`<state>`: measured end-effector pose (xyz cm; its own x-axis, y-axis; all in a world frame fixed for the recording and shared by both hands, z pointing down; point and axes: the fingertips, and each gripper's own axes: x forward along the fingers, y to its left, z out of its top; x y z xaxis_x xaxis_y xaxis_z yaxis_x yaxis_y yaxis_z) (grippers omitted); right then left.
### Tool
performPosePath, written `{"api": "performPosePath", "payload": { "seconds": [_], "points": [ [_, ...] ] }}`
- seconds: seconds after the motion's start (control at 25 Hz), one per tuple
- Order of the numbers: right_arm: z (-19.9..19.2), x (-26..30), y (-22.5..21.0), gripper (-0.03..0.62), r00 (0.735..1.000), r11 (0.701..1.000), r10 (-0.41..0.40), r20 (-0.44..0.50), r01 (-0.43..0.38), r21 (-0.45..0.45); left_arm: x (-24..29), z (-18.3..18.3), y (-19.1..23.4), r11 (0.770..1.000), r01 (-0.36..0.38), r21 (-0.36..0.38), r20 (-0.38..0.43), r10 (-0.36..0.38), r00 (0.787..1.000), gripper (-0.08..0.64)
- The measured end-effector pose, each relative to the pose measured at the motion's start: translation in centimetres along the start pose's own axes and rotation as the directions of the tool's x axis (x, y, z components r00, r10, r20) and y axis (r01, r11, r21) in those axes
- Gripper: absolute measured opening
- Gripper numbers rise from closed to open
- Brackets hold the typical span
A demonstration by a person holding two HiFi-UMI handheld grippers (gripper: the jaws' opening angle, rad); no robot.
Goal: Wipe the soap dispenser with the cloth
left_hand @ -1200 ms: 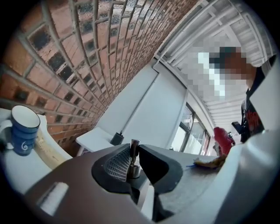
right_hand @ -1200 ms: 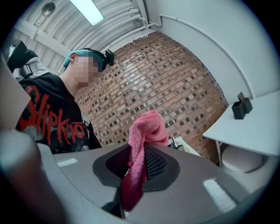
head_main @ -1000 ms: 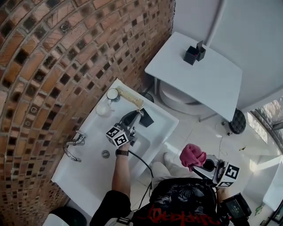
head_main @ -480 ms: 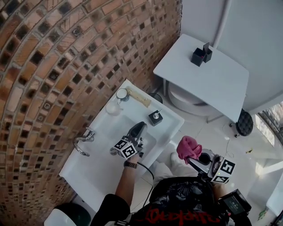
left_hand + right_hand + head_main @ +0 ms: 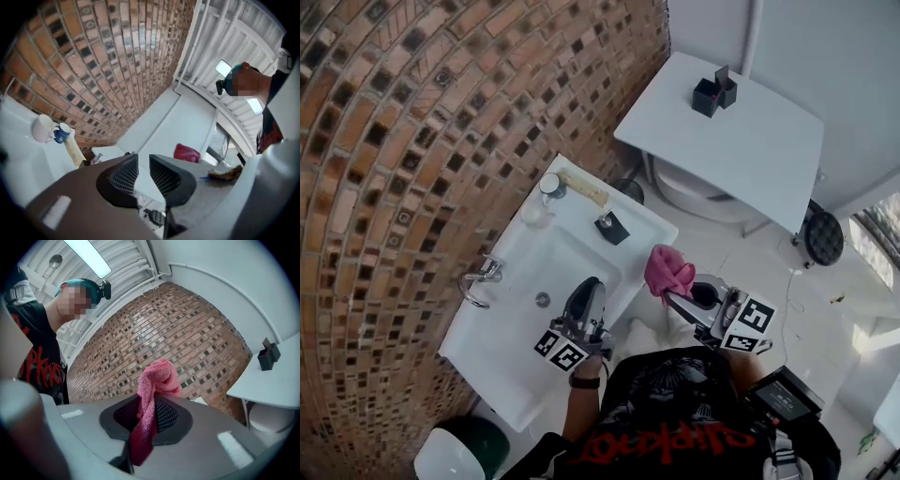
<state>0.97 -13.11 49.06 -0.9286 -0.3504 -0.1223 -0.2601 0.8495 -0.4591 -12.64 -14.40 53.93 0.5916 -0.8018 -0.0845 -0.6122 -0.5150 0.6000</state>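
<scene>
The black soap dispenser stands on the right corner of the white sink, with nothing touching it. My left gripper hovers over the near part of the basin, well short of the dispenser. It is open by a narrow gap and nothing is between its pads. My right gripper is off the sink's right edge, shut on a pink cloth. In the right gripper view the cloth bunches up above the right gripper. The left gripper view shows the same cloth beyond the left gripper.
A tap sits at the sink's left rim. A white mug, a blue cup and a beige brush stand along its far edge. A white table with a black box stands behind. The brick wall is on the left.
The left gripper drew back from the dispenser, across the basin toward the person, leaving it standing on the sink corner. The right gripper with the cloth shifted left toward the sink.
</scene>
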Motion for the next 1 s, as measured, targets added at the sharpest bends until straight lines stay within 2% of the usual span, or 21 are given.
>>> {"api": "performPosePath", "payload": {
  "seconds": [0.08, 0.16, 0.28, 0.44, 0.52, 0.56, 0.6, 0.68, 0.72, 0.76, 0.92, 1.0],
  "points": [
    [-0.3, 0.2, 0.2, 0.055, 1.000, 1.000, 0.027, 0.004, -0.026, -0.008, 0.2, -1.5, -2.4, 0.995, 0.014, 0.098, -0.112, -0.003, 0.994, 0.069],
    [-0.8, -0.1, 0.3, 0.055, 0.999, 0.999, 0.045, -0.004, -0.045, -0.017, 0.2, -2.3, -3.8, 0.983, 0.007, 0.186, -0.172, 0.026, 0.985, 0.069],
    [-1.3, -1.1, 0.6, 0.055, 0.997, 0.997, 0.074, 0.012, -0.074, 0.004, 0.1, -2.6, -5.6, 0.981, -0.005, 0.196, -0.166, 0.038, 0.985, 0.067],
    [-1.0, -3.5, 1.6, 0.055, 0.995, 0.996, 0.092, 0.032, -0.092, 0.016, 1.4, -4.0, -8.4, 0.982, 0.016, 0.187, -0.156, 0.013, 0.988, 0.044],
    [-0.2, -4.3, 2.0, 0.055, 0.995, 0.995, 0.097, 0.020, -0.097, 0.002, 2.0, -4.4, -10.1, 0.974, 0.018, 0.228, -0.161, 0.019, 0.987, 0.041],
    [0.1, -4.7, 2.4, 0.055, 0.995, 0.996, 0.094, 0.018, -0.094, -0.002, 1.9, -4.5, -10.9, 0.961, 0.011, 0.275, -0.181, 0.041, 0.983, 0.037],
    [0.4, -5.0, 3.1, 0.055, 0.996, 0.996, 0.085, 0.018, -0.085, -0.005, 1.4, -4.8, -11.4, 0.939, -0.004, 0.343, -0.208, 0.080, 0.975, 0.008],
    [0.8, -5.7, 4.8, 0.055, 0.997, 0.998, 0.067, 0.031, -0.066, -0.020, -0.2, -5.1, -11.9, 0.875, -0.041, 0.482, -0.237, 0.176, 0.955, 0.003],
    [1.1, -6.0, 5.7, 0.055, 0.997, 0.998, 0.061, 0.046, -0.059, -0.036, -1.0, -4.9, -12.1, 0.850, -0.055, 0.524, -0.231, 0.205, 0.951, 0.003],
    [1.5, -6.2, 6.6, 0.055, 0.996, 0.997, 0.058, 0.068, -0.055, -0.053, -1.8, -4.5, -12.5, 0.834, -0.066, 0.547, -0.218, 0.218, 0.951, 0.003],
    [2.6, -6.7, 11.7, 0.055, 0.989, 0.995, 0.062, 0.136, -0.050, -0.091, -5.8, -2.9, -15.3, 0.817, -0.099, 0.568, -0.164, 0.230, 0.959, 0.003],
    [2.1, -6.7, 14.7, 0.055, 0.989, 0.994, 0.071, 0.131, -0.059, -0.089, -8.5, -3.1, -16.6, 0.822, -0.118, 0.556, -0.143, 0.235, 0.961, 0.002]
  ]
}}
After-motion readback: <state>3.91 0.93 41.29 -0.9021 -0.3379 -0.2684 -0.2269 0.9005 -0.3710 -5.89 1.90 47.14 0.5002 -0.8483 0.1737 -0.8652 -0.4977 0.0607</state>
